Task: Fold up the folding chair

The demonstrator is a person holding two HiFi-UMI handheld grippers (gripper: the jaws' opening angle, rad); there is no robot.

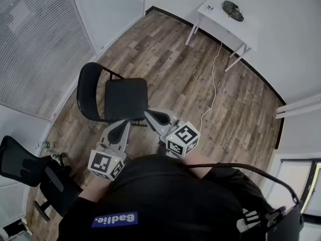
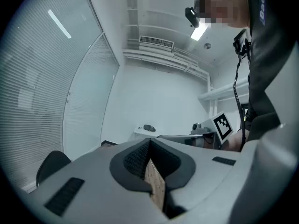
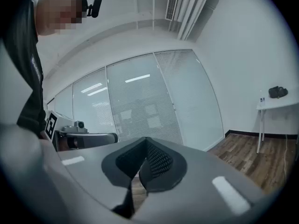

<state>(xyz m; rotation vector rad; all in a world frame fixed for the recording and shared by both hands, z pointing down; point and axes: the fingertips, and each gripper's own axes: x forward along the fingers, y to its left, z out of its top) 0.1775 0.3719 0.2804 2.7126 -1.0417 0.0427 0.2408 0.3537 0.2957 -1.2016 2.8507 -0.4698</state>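
The black folding chair (image 1: 120,98) stands unfolded on the wooden floor, its seat level and its curved backrest (image 1: 85,92) to the left in the head view. Both grippers hover just in front of the seat's near edge, apart from it. My left gripper (image 1: 123,124) is shut with nothing between its jaws. Beside it, my right gripper (image 1: 150,116) is likewise shut and empty. In the left gripper view the closed tips (image 2: 148,146) point level into the room, and a dark rounded edge of the chair (image 2: 50,166) shows low at the left. The right gripper view shows its closed tips (image 3: 145,143).
A white table (image 1: 220,19) with a dark object (image 1: 233,10) on it stands at the far wall. A white cable (image 1: 213,84) runs across the floor. A black office chair (image 1: 30,172) sits at lower left. Glass walls with blinds (image 1: 35,44) line the left.
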